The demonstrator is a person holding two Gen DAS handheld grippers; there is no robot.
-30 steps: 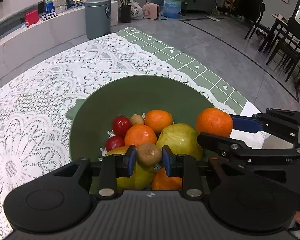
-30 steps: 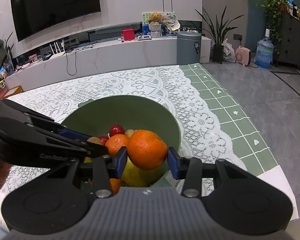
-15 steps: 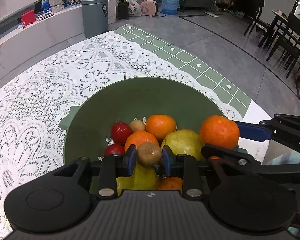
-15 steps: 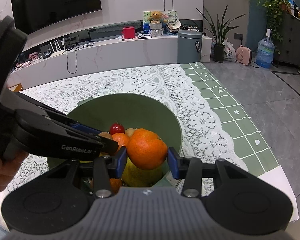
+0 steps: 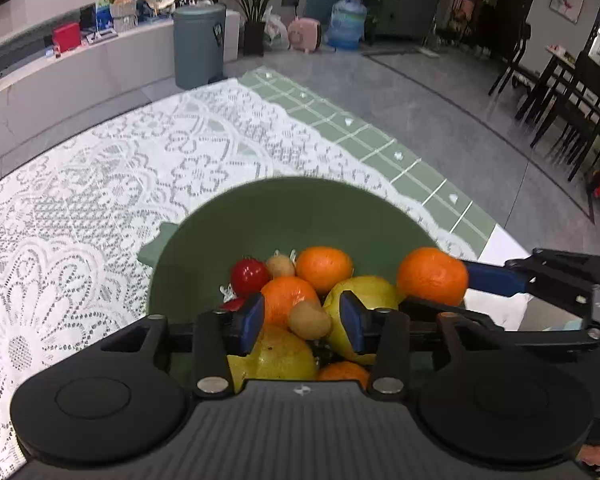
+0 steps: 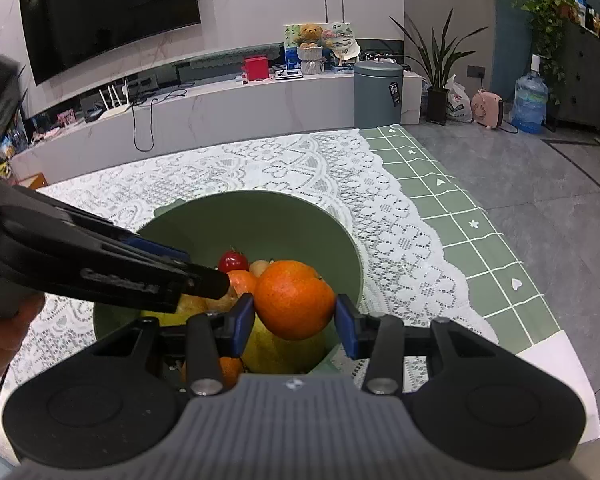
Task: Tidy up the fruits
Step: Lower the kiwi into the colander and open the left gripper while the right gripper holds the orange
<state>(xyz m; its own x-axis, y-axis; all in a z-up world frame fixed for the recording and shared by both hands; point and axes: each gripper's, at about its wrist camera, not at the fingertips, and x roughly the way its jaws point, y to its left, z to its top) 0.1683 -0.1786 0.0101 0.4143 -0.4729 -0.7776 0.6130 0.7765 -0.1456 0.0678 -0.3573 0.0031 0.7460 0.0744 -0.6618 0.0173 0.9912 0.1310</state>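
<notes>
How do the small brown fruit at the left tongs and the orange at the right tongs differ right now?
The brown fruit is small, dull and tan; the orange is much bigger and bright. The left tongs have just been opening, so the brown fruit sits loose between their pads on the fruit pile, while the right tongs clamp the orange above the pile. Both are over the green bowl.

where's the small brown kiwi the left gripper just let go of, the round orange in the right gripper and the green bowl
small brown kiwi (image 5: 310, 320), left wrist view, middle of its skin
round orange (image 6: 294, 300), right wrist view, centre of its front
green bowl (image 6: 268, 224), right wrist view, bare inner far wall
</notes>
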